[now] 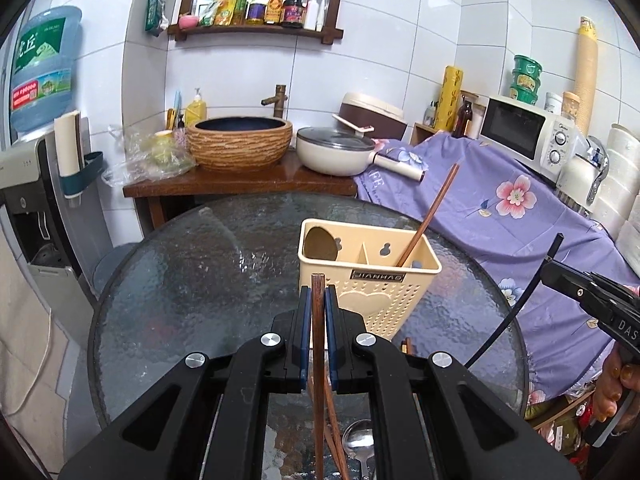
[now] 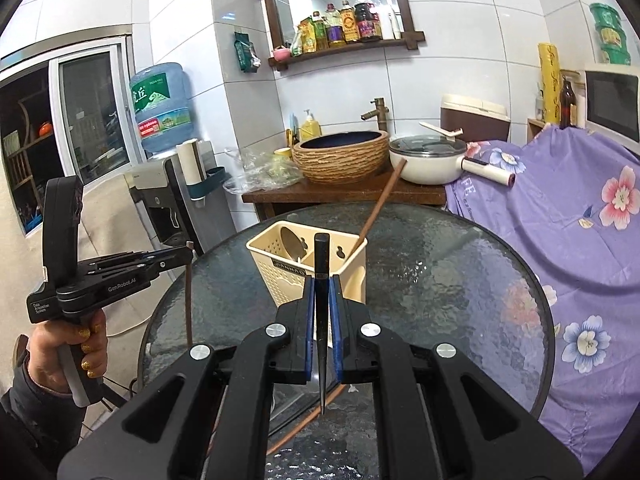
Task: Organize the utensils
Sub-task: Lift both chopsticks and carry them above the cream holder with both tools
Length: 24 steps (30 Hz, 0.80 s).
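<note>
Round glass table point(image 1: 180, 260) across the middle of both views, bumpy and shiny. Purple flowered cloth point(image 1: 500, 200) at the right, draped over something. Blue water jug point(image 1: 40, 68) at the upper left of the left wrist view. Brown bowl sink point(image 1: 239, 142) and a white pan point(image 1: 334, 156) on a wooden stand behind the table.

Cream holder point(image 1: 368, 280) standing upright on the table, mid-frame — two parts inside. Spoon bowl point(image 1: 318, 245) showing in its left part. Brown chopstick point(image 1: 430, 216) leaning up and to the right out of its right part.

Left gripper point(image 1: 318, 300) at the bottom middle of its own view, jaws pinching a brown chopstick point(image 1: 318, 360) that stands nearly upright. Same gripper seen at mid left of the right wrist view, stick hanging down from its tip.

Right gripper point(image 2: 322, 300) at the bottom middle of its own view, jaws pinching a dark chopstick point(image 2: 321, 264), thin end pointing down.

Down on the table at the bottom of the left wrist view — a metal spoon point(image 1: 358, 438) and one more brown chopstick point(image 1: 334, 432) beside it.
</note>
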Tool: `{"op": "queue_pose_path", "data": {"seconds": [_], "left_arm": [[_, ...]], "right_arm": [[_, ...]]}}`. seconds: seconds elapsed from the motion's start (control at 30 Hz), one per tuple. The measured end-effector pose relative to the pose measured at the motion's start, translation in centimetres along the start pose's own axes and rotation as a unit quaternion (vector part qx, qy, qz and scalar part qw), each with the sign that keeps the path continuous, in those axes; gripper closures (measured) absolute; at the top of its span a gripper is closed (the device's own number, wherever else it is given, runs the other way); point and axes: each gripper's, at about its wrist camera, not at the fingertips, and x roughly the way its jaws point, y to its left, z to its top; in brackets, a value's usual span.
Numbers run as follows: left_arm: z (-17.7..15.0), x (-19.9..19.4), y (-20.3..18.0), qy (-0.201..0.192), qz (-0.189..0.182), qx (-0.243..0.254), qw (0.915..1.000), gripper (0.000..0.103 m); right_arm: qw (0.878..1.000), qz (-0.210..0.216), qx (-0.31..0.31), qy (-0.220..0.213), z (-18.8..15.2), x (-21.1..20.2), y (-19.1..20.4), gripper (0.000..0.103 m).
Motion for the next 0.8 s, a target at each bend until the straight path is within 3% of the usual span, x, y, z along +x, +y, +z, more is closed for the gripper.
{"op": "queue_pose_path", "data": {"seconds": [0.8], "left_arm": [[6.0,-3.0,-1.9,-0.051,0.001,0.03,0.9983,0.096]], "right_arm": [[1.0,0.03,0.004,-0.007,6.3,-0.5,1.2,0.095]]}}
